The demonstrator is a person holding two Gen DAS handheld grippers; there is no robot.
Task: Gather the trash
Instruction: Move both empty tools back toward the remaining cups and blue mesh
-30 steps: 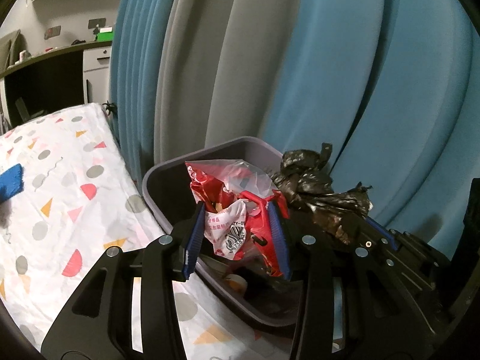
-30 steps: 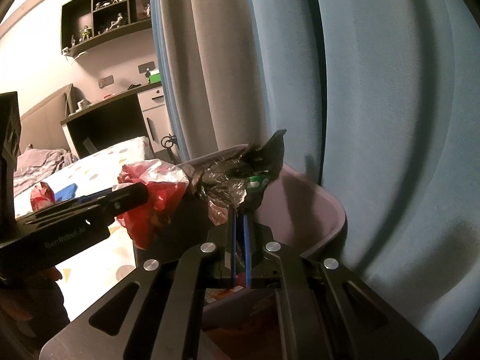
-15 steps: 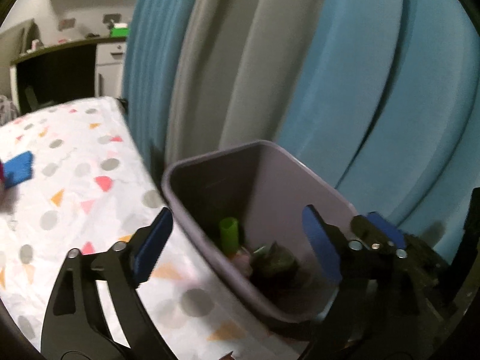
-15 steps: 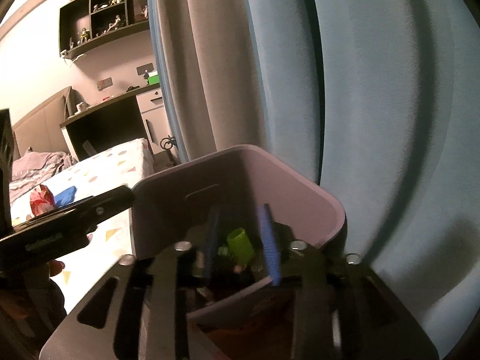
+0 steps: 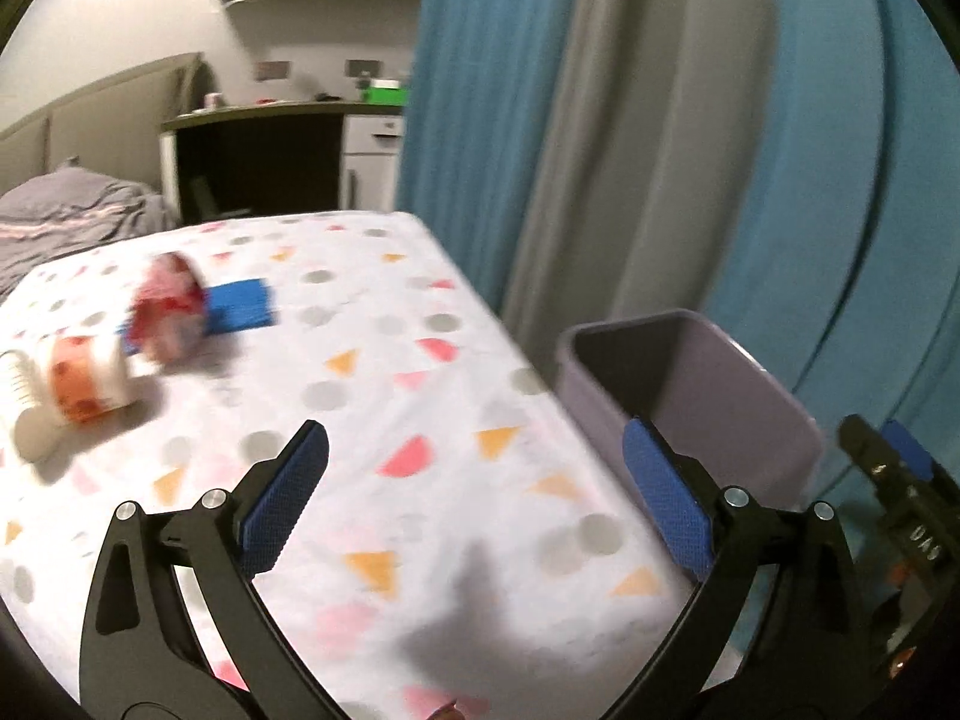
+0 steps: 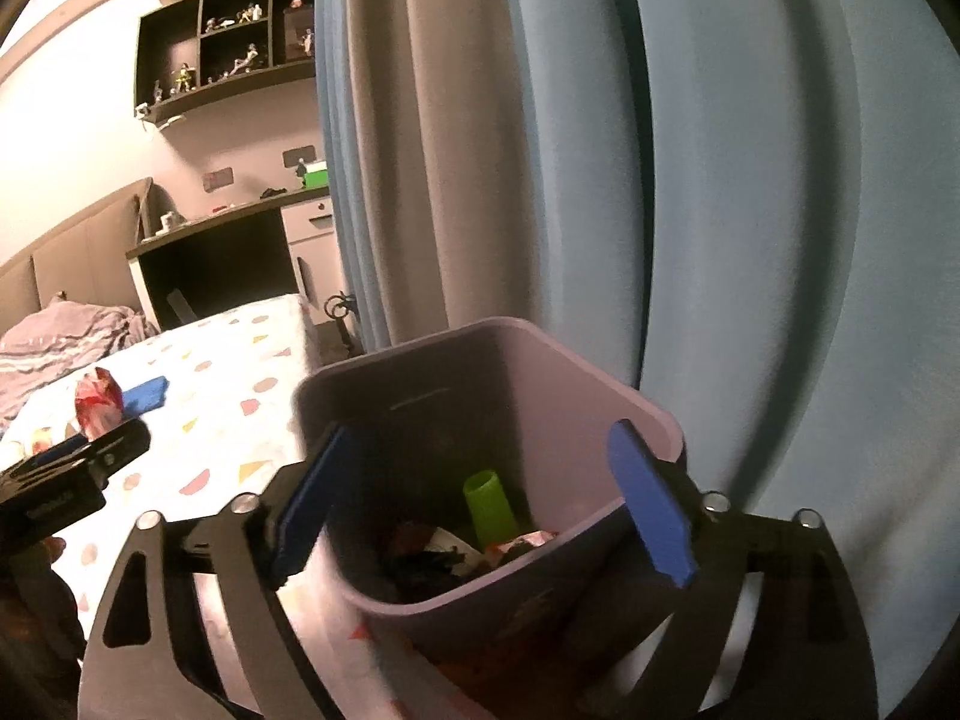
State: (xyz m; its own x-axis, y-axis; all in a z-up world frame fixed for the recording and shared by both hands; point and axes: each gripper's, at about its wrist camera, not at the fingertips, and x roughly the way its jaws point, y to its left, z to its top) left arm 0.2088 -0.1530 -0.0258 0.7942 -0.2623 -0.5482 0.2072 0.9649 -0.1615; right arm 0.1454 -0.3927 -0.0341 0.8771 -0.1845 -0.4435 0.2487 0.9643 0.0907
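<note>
My left gripper (image 5: pixel 477 492) hangs over the patterned bed sheet (image 5: pixel 372 396), its jaws opening wide with nothing between them. Ahead on the sheet lie a crumpled red wrapper (image 5: pixel 168 312), a blue packet (image 5: pixel 240 306) and a white cup with orange print (image 5: pixel 84 384). The purple bin (image 5: pixel 708 384) stands to its right. My right gripper (image 6: pixel 480 504) hovers above the bin (image 6: pixel 540 372), its jaws also opening and holding nothing. Inside the bin lie a green cup (image 6: pixel 489 504), black bag scraps (image 6: pixel 432 564) and red wrappers. The left gripper (image 6: pixel 78 462) shows at the left edge of the right wrist view.
Blue and grey curtains (image 6: pixel 720 180) hang close behind the bin. A dark desk (image 5: pixel 258 162) and a white drawer unit (image 5: pixel 369 168) stand beyond the bed's far end. A grey blanket (image 5: pixel 66 216) is bunched at the far left. Wall shelves (image 6: pixel 228 60) hold small figures.
Both grippers opened; the red bag and the black bag fell from them into the bin. The left gripper then swung left, away from the bin and over the bed.
</note>
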